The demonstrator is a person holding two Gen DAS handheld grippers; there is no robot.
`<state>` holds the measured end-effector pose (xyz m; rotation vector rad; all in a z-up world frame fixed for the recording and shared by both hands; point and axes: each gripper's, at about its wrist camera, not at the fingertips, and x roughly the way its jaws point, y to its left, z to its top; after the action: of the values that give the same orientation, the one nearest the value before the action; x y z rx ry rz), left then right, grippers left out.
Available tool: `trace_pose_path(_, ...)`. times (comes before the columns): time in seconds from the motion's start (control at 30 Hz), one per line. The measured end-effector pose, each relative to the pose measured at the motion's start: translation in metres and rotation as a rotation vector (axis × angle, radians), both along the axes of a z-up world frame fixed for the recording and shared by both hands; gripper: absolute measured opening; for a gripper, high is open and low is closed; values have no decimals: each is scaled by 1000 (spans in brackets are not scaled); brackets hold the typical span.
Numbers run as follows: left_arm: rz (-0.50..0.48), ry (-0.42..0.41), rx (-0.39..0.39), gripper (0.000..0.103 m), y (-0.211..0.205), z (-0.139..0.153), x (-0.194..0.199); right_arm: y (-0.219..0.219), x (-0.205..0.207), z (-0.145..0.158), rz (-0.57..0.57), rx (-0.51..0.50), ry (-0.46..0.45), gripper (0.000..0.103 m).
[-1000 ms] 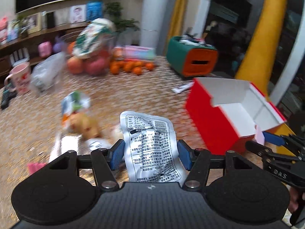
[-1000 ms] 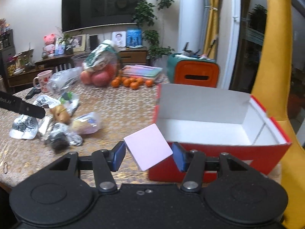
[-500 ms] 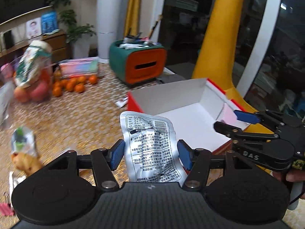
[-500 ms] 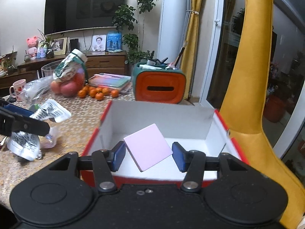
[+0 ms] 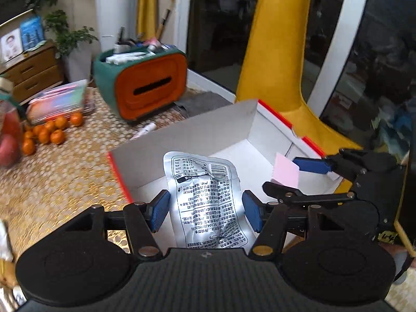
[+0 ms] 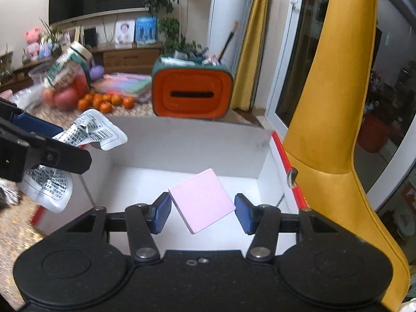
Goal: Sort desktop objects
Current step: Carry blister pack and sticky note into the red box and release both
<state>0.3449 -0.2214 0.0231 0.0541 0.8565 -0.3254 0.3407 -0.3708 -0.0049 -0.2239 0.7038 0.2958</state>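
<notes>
left gripper: clamped on silver foil packet, over red box interior | right gripper: pink square pad pinched, over box right side | bench: oranges, orange-green tissue box behind

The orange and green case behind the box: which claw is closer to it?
Left, judging roughly. The left claw holds its silver packet on the box's case side; the right claw is on the yellow chair's side.
</notes>
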Motion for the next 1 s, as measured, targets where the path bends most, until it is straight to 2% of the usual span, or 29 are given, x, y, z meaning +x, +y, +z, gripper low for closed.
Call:
trace_pose_path(0.43,-4,177,50,61,-26,-53,58,-6,46,-36,44,-78,184,53)
trace_pose_path(0.73,-4,289,70,61,-30,-82,72,-5,48,-47,69,-115,241,53)
trace_pose_path(1.0,-6,303,72,63,-30,-90,74,0,44,-50,100,-168,235,54)
